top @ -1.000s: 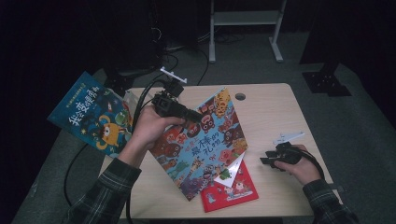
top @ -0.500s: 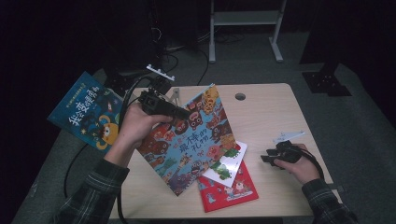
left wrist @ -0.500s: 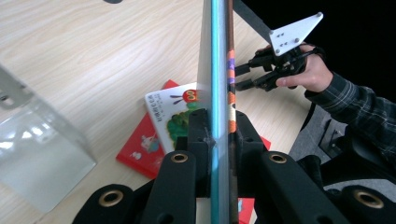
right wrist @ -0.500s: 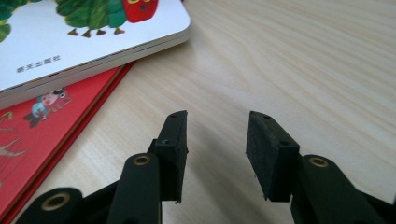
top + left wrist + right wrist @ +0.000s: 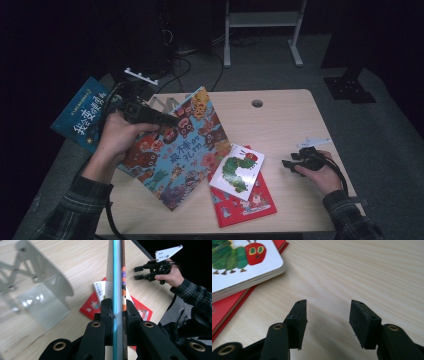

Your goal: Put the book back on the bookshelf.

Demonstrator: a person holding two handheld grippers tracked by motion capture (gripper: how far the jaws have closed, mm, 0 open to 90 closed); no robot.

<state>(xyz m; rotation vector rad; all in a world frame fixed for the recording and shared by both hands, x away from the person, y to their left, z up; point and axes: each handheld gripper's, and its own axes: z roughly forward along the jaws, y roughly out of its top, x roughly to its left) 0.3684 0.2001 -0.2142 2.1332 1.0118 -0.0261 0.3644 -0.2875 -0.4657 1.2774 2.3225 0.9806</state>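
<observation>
My left gripper (image 5: pixel 167 120) is shut on the top edge of a large colourful picture book (image 5: pixel 175 155), which hangs tilted over the table's left half. In the left gripper view the book's edge (image 5: pixel 117 277) runs straight up between the pressed jaws of the left gripper (image 5: pixel 117 312). My right gripper (image 5: pixel 289 165) rests low at the table's right side, pointing left. Its jaws have just been opening; the right gripper (image 5: pixel 328 315) stands open over bare wood with nothing between them. The right gripper (image 5: pixel 137 272) is seen far off too.
A white caterpillar book (image 5: pixel 237 170) lies on a red book (image 5: pixel 247 205) near the front edge. A blue book (image 5: pixel 82 112) sits off the table's left corner. A clear bookstand (image 5: pixel 37 290) stands at the back left. A cable hole (image 5: pixel 257 103) marks the tabletop.
The left hand has carried the picture book to the left and a little up, uncovering the caterpillar book. The right hand has stayed where it was.
</observation>
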